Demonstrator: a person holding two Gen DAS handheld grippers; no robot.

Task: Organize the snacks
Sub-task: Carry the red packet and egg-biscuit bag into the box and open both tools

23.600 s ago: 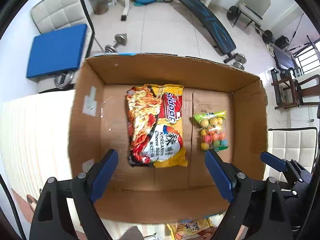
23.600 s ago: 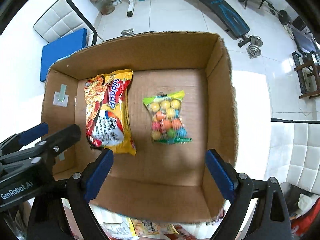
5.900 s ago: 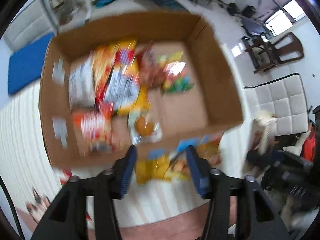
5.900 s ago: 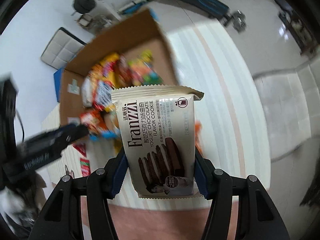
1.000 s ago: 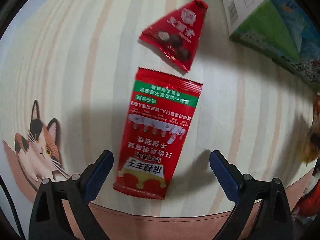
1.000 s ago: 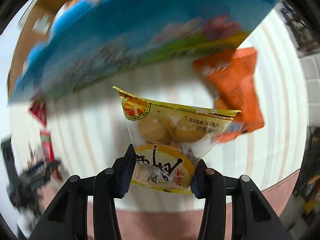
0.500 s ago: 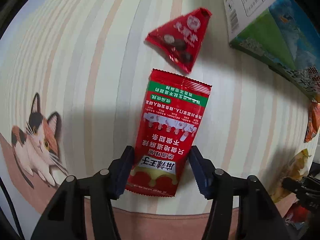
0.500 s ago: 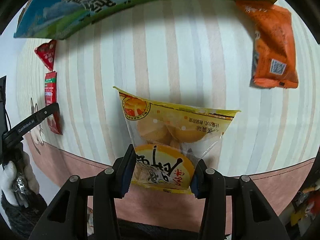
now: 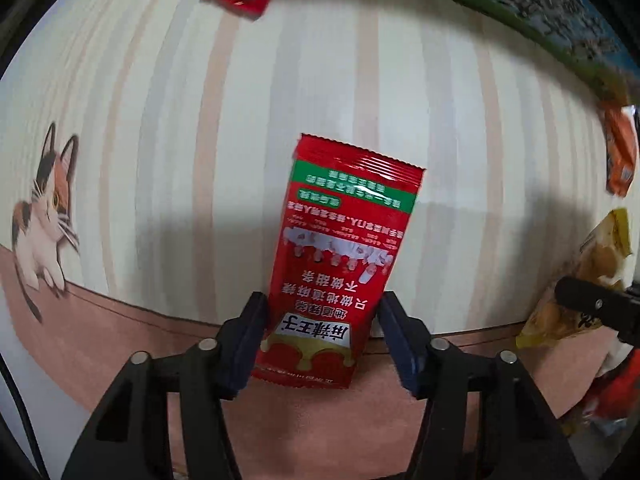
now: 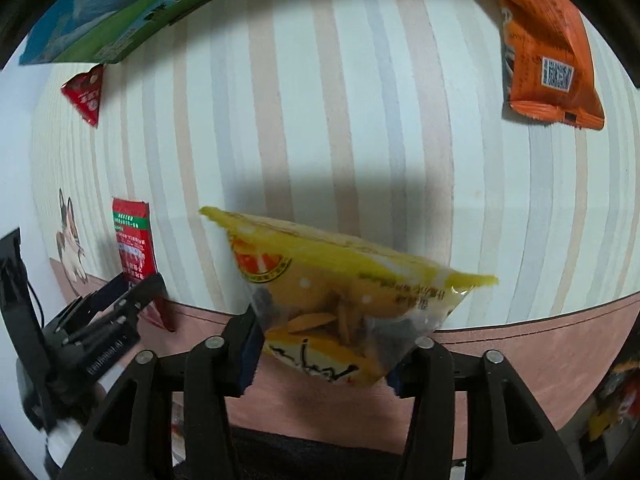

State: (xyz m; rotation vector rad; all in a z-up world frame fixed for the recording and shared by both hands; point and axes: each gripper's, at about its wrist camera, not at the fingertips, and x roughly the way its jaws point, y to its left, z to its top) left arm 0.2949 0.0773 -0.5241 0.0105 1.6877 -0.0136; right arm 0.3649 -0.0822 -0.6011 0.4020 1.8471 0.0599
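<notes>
- Left gripper [image 9: 320, 344] grasps the red packet [image 9: 340, 264] over the striped mat [image 9: 180, 140], jaws easing open.
- Right gripper [image 10: 324, 350] grasps the yellow bag [image 10: 344, 288] — jaws easing open too.
- Nearby: orange pack [image 10: 548, 48], triangle pack [image 10: 85, 94], carton [image 10: 120, 12] — none in the way.

Four snack packets [image 10: 548, 44] and one printed box [image 10: 120, 12] are visible.

A cream tablecloth with pale beige and grey stripes [image 9: 168, 128] covers the table, ending in a dusty-pink border band [image 10: 540, 344] along its near edge. A printed calico cat [image 9: 42, 216] sits at the left end, just above that band.
</notes>
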